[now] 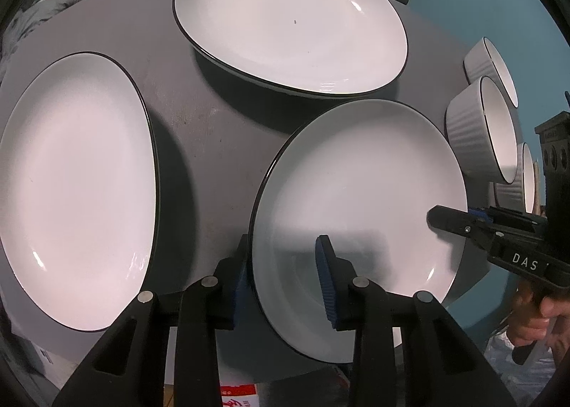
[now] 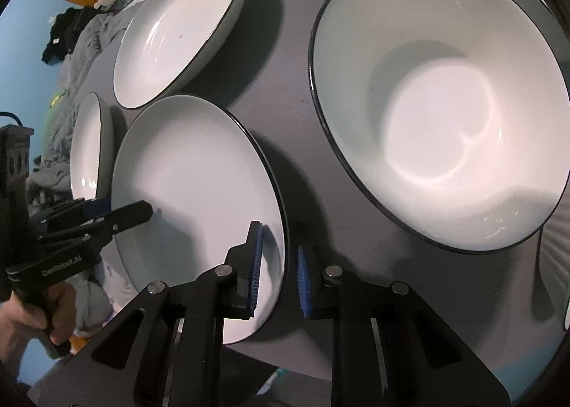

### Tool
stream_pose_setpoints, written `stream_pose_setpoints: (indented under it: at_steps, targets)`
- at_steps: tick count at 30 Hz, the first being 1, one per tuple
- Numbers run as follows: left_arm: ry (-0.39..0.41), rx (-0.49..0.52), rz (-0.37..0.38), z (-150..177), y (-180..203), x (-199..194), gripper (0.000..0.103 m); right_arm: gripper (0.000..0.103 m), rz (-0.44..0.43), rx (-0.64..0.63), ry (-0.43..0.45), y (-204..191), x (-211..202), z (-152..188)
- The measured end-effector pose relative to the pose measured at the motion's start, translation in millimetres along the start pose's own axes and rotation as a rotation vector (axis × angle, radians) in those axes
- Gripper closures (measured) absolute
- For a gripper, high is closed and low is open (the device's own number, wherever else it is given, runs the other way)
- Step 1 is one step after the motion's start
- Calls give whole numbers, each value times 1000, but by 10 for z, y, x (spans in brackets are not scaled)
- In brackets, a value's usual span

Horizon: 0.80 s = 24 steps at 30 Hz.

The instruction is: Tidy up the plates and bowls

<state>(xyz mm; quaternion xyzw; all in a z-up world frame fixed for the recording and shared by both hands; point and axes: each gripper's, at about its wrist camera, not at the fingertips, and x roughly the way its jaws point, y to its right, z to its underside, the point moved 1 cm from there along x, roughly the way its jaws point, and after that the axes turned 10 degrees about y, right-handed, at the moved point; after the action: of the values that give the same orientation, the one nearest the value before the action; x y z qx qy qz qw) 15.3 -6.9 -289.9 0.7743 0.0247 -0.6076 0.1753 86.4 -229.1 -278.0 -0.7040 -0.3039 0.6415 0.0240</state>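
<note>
Plate (image 1: 356, 193), white with a dark rim, at the near edge of the grey table (image 1: 213, 143), partly overhanging it. Left gripper (image 1: 285, 278): fingers part-open, straddling the plate's left rim, one blue pad under or outside the rim and one over the well (contact cannot be told). Right gripper (image 2: 278, 264): fingers likewise part-open astride the opposite rim of the same plate (image 2: 192, 186). Second plate (image 1: 74, 186) at the table's left edge. Third plate (image 1: 288, 15) at the far edge, stacked on another dish. Three ribbed bowls (image 1: 477, 129) along the right edge; the nearest bowl (image 2: 438, 104) fills the right wrist view.
</note>
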Motion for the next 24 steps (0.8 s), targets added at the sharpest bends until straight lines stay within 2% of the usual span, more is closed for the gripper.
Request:
stream_pose_setpoints:
  at_steps: [5,10,12,24]
  targets:
    - [-5,-31,4,-15,34,114,73,85,6,23,-17,-8,-11,-5]
    - [-37,-78,46,-53,-175,110,82,85,4,44,-31,-21,15,-26]
    - [-44,-77,50,-57,-190,125,83,88,2,47,-23,-55,28,-30]
    - [-52,-98,74,-96,-446,22,85,88,23,28,-16,-303,102,-32]
